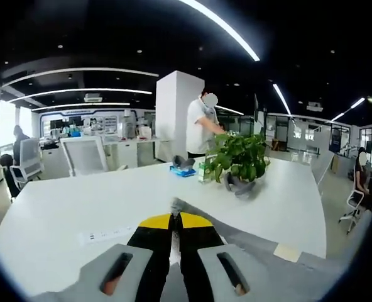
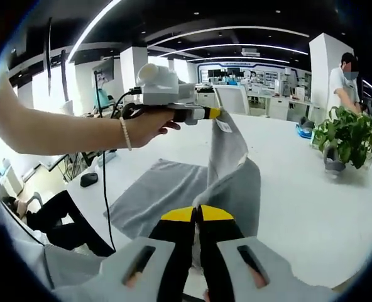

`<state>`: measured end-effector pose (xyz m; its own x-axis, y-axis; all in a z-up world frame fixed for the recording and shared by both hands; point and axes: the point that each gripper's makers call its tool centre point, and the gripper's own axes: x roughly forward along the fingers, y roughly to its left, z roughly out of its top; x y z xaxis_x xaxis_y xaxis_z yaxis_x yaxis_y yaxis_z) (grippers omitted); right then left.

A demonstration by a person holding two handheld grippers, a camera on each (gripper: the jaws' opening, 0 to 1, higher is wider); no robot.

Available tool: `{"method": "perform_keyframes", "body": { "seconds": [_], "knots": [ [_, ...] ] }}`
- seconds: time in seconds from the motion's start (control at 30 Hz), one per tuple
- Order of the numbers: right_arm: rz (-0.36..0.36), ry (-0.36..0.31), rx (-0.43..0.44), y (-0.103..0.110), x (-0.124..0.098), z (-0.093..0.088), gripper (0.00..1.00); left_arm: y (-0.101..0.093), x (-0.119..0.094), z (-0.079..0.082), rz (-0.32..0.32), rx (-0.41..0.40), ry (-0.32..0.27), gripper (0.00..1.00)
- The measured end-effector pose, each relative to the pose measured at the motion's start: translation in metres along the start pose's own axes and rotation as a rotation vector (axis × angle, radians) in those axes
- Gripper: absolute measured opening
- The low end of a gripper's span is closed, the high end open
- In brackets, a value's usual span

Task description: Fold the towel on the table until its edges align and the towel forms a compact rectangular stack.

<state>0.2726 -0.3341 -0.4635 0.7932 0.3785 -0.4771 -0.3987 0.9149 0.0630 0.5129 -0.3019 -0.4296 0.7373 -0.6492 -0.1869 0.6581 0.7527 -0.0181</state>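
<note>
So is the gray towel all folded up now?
No. The gray towel is half-lifted: the left gripper and right gripper each pinch an edge, and the rest lies spread on the white table.

Open-plan office, desks, swivel chairs, strip lights

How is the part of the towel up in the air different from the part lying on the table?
The lifted corner of the towel hangs bunched and creased from the left gripper; the flat part lies spread on the table. The lifted corner shows a small white tag; the flat part shows none. Both are the same plain grey cloth.
</note>
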Motion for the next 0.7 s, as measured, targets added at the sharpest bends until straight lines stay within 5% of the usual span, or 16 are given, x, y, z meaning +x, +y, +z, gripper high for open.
{"method": "perform_keyframes", "body": {
  "seconds": [0.7],
  "knots": [
    [0.102,0.034,-0.090,0.052,0.019,0.001,0.00,0.040,-0.022,-0.008,0.038,0.009,0.003,0.03]
  ]
}}
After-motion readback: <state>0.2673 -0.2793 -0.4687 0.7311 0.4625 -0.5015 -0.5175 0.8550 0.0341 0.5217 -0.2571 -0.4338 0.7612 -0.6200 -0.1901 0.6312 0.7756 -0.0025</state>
